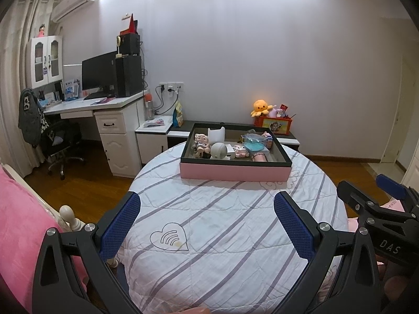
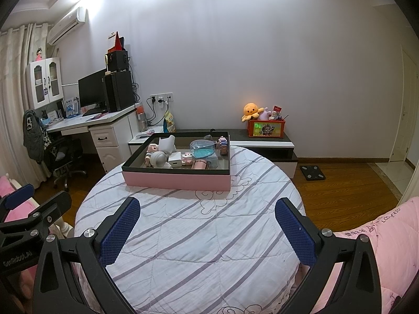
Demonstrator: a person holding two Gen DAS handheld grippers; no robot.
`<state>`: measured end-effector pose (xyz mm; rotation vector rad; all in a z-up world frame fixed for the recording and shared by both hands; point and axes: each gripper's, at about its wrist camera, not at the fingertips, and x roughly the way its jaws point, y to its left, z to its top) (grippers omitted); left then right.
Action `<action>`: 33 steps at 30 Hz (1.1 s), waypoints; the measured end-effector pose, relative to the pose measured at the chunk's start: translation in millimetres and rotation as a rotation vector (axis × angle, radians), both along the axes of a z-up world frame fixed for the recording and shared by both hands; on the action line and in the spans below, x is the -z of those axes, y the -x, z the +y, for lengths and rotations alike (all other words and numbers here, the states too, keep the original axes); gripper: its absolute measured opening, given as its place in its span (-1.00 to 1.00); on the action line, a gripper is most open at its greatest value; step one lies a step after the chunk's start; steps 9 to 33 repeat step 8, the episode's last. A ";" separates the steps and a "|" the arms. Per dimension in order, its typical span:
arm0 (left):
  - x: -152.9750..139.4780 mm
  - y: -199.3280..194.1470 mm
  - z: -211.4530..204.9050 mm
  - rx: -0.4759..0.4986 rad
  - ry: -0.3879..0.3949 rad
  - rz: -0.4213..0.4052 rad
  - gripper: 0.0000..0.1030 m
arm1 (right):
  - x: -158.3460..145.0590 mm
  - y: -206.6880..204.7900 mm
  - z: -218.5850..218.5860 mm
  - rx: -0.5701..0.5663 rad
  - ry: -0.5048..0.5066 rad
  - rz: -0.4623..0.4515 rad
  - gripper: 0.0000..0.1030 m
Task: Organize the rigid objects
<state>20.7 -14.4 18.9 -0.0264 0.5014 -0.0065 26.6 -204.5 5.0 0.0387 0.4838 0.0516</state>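
— Striped bedding (image 1: 209, 222) is seen under both tools; left gripper (image 1: 207, 222) and right gripper (image 2: 207, 225) are spread, nothing held.

— Toys are crowded in the pink box (image 1: 235, 172) at the far end; neighbours could be knocked by wide jaws.

Dim rm, ceiling glare, fisheye edges.

Quilted cloth bedspread (image 1: 222, 222), glossy wood floor (image 2: 348, 183)

Bare quilt (image 1: 209, 217) up to pink box (image 1: 235, 172); box interior crowded w/ toys.
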 end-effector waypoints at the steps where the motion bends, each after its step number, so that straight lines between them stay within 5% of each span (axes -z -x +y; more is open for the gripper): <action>1: 0.0 0.0 -0.3 -0.001 0.000 -0.001 1.00 | -0.1 0.1 0.1 0.000 0.001 0.001 1.00; 33: -2.8 3.1 3.3 0.002 0.001 -0.031 1.00 | 2.0 -0.4 1.4 -0.003 0.001 0.003 1.00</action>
